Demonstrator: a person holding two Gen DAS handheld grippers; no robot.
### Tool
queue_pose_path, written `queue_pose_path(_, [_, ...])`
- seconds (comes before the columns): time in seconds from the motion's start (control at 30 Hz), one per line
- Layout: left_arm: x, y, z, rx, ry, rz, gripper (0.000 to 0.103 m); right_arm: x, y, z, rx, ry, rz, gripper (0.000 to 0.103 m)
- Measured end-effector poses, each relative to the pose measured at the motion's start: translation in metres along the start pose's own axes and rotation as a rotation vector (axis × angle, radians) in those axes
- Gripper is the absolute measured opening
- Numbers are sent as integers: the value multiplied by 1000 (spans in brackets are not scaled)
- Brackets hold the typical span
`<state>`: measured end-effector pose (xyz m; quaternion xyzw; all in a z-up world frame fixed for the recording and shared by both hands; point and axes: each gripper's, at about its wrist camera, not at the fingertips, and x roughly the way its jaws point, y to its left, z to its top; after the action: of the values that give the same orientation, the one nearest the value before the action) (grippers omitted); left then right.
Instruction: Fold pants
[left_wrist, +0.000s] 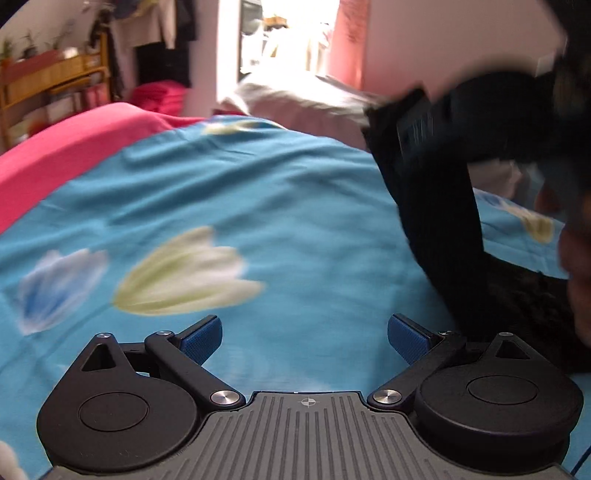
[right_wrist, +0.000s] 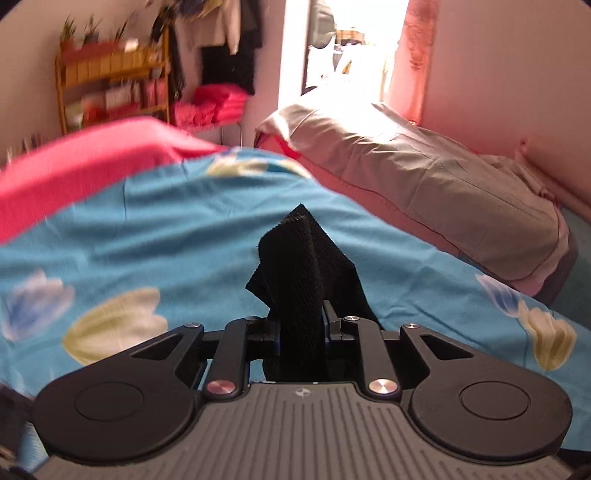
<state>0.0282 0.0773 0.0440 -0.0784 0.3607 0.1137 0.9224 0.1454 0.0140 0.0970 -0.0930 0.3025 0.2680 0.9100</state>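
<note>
The black pants (left_wrist: 439, 221) lie at the right of the blue flowered bedsheet (left_wrist: 258, 192), one part lifted into the air. In the left wrist view my right gripper (left_wrist: 413, 125) shows blurred at upper right, holding that lifted part. My left gripper (left_wrist: 304, 338) hovers over bare sheet, its blue pads (left_wrist: 201, 339) wide apart with nothing between them. In the right wrist view my right gripper (right_wrist: 300, 336) is shut on a bunched corner of the black pants (right_wrist: 303, 273), which sticks up between the fingers.
A pink cover (right_wrist: 85, 162) lies at the far left of the bed, and a beige pillow (right_wrist: 424, 192) at the far right by the wall. A wooden shelf (right_wrist: 110, 85) with plants and hanging clothes stands behind. A hand (left_wrist: 576, 266) shows at the right edge.
</note>
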Motion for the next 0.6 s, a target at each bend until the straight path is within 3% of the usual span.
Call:
queue_pose_path(0.13, [20,-55,8,21,51,-85,103,-41,-47,7,112,-42,44,22])
queue_pose_path(0.33, [49,-118,6,92,91,-62,103,-92,-105,-8,174,-96,8,21])
queue_pose_path(0.47, [45,-128,4,129,82,-67,103,-123,-155,-42,258,-120,-39,21])
queue_pose_path(0.6, [26,-125,-3,206,41,-177,103,-155,-215,-108,408,-145,-82,21])
